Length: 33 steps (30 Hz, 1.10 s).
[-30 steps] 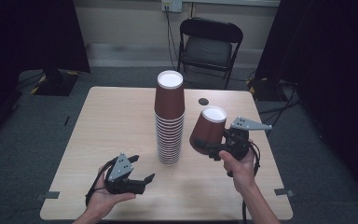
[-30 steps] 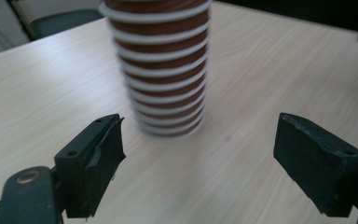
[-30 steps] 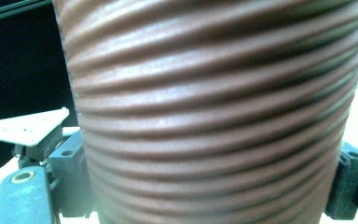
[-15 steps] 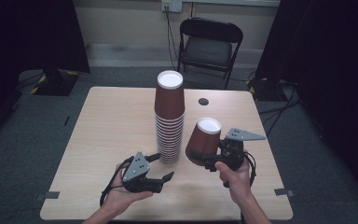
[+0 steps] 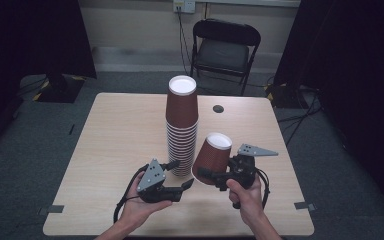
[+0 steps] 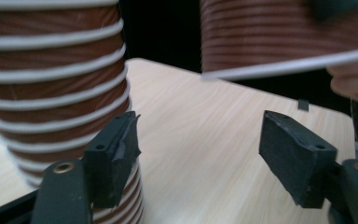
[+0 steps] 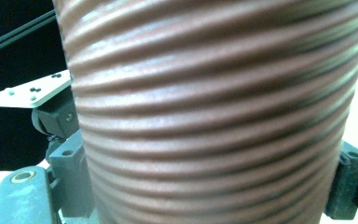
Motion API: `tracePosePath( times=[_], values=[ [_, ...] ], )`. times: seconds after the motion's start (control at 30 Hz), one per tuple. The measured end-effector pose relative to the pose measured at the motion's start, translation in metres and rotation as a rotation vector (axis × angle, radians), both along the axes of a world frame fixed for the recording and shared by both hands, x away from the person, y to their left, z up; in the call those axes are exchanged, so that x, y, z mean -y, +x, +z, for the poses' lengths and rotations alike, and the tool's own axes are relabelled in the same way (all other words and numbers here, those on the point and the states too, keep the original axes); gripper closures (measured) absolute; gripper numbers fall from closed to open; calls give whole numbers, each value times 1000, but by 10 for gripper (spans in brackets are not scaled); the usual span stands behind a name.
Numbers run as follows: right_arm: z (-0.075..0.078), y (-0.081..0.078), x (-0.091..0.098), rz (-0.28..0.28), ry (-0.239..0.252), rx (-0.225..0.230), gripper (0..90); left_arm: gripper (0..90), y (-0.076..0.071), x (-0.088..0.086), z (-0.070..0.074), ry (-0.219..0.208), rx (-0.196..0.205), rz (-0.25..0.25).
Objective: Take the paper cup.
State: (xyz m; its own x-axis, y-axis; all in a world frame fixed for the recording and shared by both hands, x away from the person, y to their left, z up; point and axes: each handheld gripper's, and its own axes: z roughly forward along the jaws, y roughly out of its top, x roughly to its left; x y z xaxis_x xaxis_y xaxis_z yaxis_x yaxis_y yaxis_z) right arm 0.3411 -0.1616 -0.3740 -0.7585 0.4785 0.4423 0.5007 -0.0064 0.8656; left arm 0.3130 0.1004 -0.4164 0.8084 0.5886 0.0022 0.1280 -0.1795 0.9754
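Since the earlier frame, the left gripper (image 5: 180,176) had moved right, toward the foot of the cup stack (image 5: 182,127), and its jaws had just been closing a little, with nothing between them. The right gripper (image 5: 206,176) had come lower and nearer with the single cup (image 5: 213,156).

From the high view, the single cup was upside down and tilted, its white bottom pointing up and to the far side, its wide mouth down near the table (image 5: 105,150). Its long axis leaned slightly to the right. It hung just right of the stack, at the near part of the table.

Seen from the left gripper view, the jaws stood apart; the left pad (image 6: 114,156) was just beside the lowest cups (image 6: 51,93), and whether it touched them was not clear.

From the right gripper view, the ribbed wall (image 7: 214,112) of the cup sat clamped between the two jaws.

Such a paper cup was probably very light and easy to crush, and the ribs likely helped against slipping. A gentle hold on the side wall, near the stiffer rim, seemed the safest place.
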Motion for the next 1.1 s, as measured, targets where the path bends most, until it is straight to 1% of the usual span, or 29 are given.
tracePosePath(
  times=[0.07,0.1,0.13,0.17,0.2,0.23,0.3,0.33,0.37,0.4,0.43,0.47,0.5,0.53,0.57,0.6,0.63,0.67,0.7,0.73,0.83,0.9,0.97,1.0,1.03,1.1],
  values=[
    [-2,-2,-2,15,16,-23,134,255,-1,3,1,-5,8,-3],
    [-2,-2,-2,15,16,-23,134,255,-3,5,0,1,17,1],
    [-3,-2,-4,20,18,-31,135,258,-4,8,-1,16,40,-1],
    [-3,-3,-5,26,23,-37,135,286,-4,8,-1,16,40,-1],
    [-3,-3,-5,26,23,-37,135,286,-5,9,-2,12,52,7],
    [-4,-3,-5,32,30,-46,135,328,-5,10,-2,5,72,16],
    [-5,-4,-7,39,37,-57,135,385,-6,12,-3,-6,113,36],
    [-6,-3,-8,55,68,-93,135,441,-7,14,-3,-18,148,56],
    [-6,-3,-8,55,68,-93,135,454,-7,14,-3,-18,148,56],
    [-7,-3,-9,55,72,-108,136,454,-7,15,-3,-23,169,71],
    [-7,-3,-11,52,68,-114,136,475,-7,16,-3,-33,213,92],
    [-7,-4,-13,59,77,-124,136,505,-8,17,-3,-33,234,103],
    [-7,-4,-13,59,77,-124,136,522,-8,17,-3,-33,234,103],
    [-7,-4,-14,67,87,-140,137,540,-9,18,-4,-35,274,101],
    [-7,-4,-14,67,87,-140,137,553,-9,18,-4,-35,274,101],
    [-7,-5,-16,71,96,-153,138,570,-10,19,-4,-29,293,99],
    [-7,-5,-16,71,96,-153,138,584,-10,19,-4,-29,293,99],
    [-7,-5,-17,74,101,-159,138,584,-10,19,-4,-28,301,94],
    [-7,-5,-18,78,112,-171,139,597,-11,19,-4,-24,306,95],
    [-8,-5,-20,90,133,-197,140,596,-11,20,-5,-24,315,92],
    [-8,-5,-23,88,131,-206,139,596,-11,21,-5,-30,323,101],
    [-9,-5,-25,98,136,-214,140,602,-11,21,-4,-39,326,103],
    [-10,-6,-27,99,127,-222,140,640,-10,20,-4,-52,324,100],
    [-10,-5,-28,103,134,-229,139,664,-10,20,-5,-74,315,96],
    [-11,-5,-29,103,124,-224,134,699,-9,18,-5,-84,314,97],
    [-11,-6,-30,101,122,-228,128,706,-9,17,-7,-94,322,90]
  ],
)
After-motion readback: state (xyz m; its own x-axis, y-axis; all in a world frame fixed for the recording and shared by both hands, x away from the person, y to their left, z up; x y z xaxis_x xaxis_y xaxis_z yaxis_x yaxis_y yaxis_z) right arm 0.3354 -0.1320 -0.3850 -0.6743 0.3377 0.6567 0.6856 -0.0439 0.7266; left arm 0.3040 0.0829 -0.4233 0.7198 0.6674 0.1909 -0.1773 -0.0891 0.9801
